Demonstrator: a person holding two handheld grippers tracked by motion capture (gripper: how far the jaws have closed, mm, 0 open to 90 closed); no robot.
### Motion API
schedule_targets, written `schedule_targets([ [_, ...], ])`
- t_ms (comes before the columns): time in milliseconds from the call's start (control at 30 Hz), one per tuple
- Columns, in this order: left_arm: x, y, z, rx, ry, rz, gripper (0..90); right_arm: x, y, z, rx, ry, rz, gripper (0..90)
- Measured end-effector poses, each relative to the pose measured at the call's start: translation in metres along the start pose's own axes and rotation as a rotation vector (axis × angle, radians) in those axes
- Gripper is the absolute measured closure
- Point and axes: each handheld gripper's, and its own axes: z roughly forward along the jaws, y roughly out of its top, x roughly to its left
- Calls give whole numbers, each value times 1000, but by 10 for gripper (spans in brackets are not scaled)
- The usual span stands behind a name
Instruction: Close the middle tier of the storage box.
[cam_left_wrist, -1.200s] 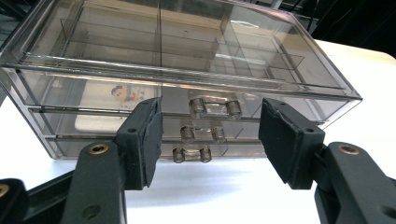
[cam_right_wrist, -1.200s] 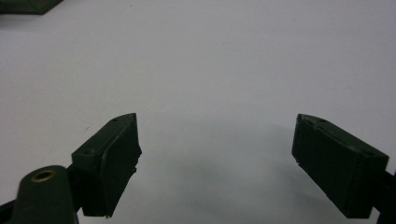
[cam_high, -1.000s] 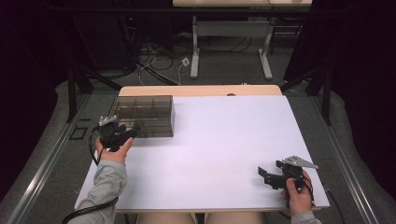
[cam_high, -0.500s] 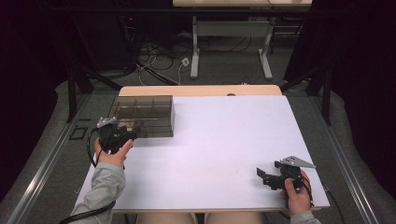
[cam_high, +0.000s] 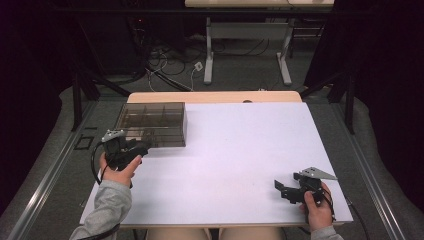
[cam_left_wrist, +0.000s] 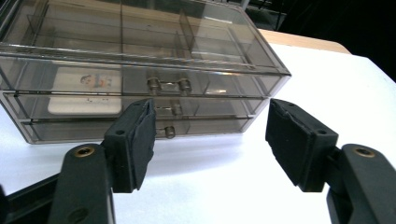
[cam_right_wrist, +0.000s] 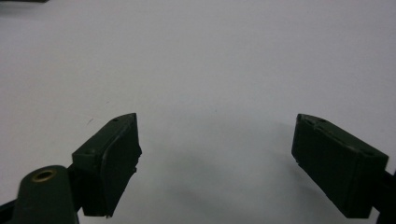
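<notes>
A smoked transparent drawer box (cam_high: 152, 124) was set at the far left of the white table (cam_high: 235, 150), its front with three stacked drawers turned toward the near side. Small metal knobs (cam_left_wrist: 166, 85) were seen on the drawer fronts, and a pale card (cam_left_wrist: 84, 91) lay inside the left of the top drawer. The left gripper (cam_high: 134, 149) was held just in front of the box, near its left end, pointed at the drawers; its jaws had just been opening, were spread apart, and nothing was between them. The right gripper (cam_high: 281, 190) was held low over the near right of the table, well apart from the box, its jaws spread wide over bare surface.
</notes>
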Motion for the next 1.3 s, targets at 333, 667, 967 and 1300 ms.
schedule_targets([
  [333, -8, -7, -13, -10, -30, 41, 184, -2, 1, -2, -17, -4, 9, 146],
  [667, -13, -16, -21, -20, -61, 52, 119, -2, 1, -3, -19, -7, 14, 146],
  [967, -21, -22, -30, -57, -93, 51, 39, -2, 1, -3, -19, -6, 13, 146],
  [1300, -24, -29, -33, -64, -134, 72, 7, -3, 1, -3, -22, -4, 9, 146],
])
